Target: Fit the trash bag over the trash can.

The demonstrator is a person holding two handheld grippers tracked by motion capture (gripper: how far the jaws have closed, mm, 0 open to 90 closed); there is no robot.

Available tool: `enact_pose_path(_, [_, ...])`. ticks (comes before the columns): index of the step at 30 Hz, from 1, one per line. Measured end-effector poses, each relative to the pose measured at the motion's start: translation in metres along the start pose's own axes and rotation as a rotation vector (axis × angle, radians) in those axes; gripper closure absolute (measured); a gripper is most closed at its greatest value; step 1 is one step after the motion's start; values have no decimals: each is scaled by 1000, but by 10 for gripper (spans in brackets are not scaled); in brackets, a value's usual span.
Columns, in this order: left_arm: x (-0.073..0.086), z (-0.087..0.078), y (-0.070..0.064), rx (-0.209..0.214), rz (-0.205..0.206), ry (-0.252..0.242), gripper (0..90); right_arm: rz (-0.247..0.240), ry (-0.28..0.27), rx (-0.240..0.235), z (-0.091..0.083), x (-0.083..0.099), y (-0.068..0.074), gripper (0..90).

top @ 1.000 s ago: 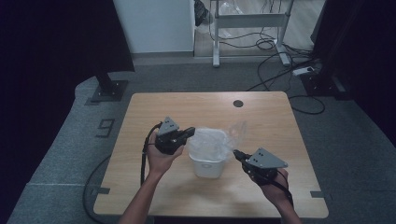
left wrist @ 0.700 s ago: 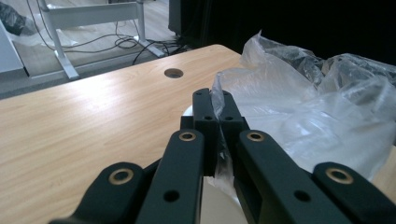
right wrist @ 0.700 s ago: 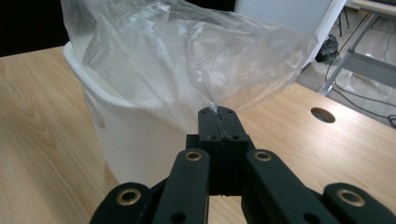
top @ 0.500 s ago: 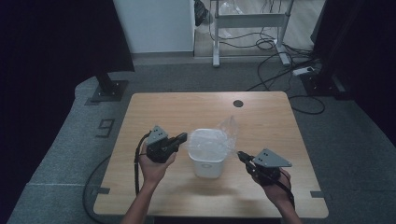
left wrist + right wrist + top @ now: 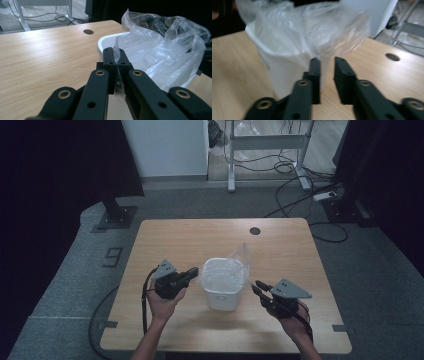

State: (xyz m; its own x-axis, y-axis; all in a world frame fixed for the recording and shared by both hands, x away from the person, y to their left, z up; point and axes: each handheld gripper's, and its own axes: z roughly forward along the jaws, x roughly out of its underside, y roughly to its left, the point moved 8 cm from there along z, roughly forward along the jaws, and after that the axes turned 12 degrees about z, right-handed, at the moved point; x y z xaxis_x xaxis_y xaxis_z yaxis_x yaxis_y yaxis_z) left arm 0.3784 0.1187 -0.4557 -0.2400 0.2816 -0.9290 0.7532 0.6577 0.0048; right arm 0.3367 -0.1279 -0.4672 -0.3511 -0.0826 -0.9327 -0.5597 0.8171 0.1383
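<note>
Lab-like recording room, black curtains (image 5: 60, 165), floor cables (image 5: 300, 205), wooden table (image 5: 175, 240)

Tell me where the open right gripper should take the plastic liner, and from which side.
Judging by the pose, grip the loose film of the plastic liner standing above the bin rim on the right gripper side, coming in level from outside. The film stands free there, thin enough for the fingers to pinch.
</note>
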Motion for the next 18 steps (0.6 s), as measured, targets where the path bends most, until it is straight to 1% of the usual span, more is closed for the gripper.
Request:
enact_pose_path(1, [-1,0,0,1,3,0,898,7,-17,8,-4,-5,-1,632])
enact_pose_path(3, [-2,1,-1,3,6,-2,897,15,-50,23,-12,-14,-2,568])
enact_pose_path(4, [-2,1,-2,5,9,-1,897,18,-61,14,-18,-20,0,546])
enact_pose_path(6, [-2,2,-2,8,9,0,896,7,-67,10,-24,-26,3,514])
enact_pose_path(8, [-3,3,-3,10,7,0,896,14,-61,-20,-27,-30,8,470])
enact_pose_path(10, [-3,3,-4,13,11,-1,895,5,-51,-41,-27,-34,13,454])
enact_pose_path(13, [-5,2,-6,16,20,-3,892,-4,-53,-65,-26,-41,19,440])
enact_pose_path(18, [-6,3,-9,22,31,-2,886,-24,-70,-97,-17,-63,33,437])
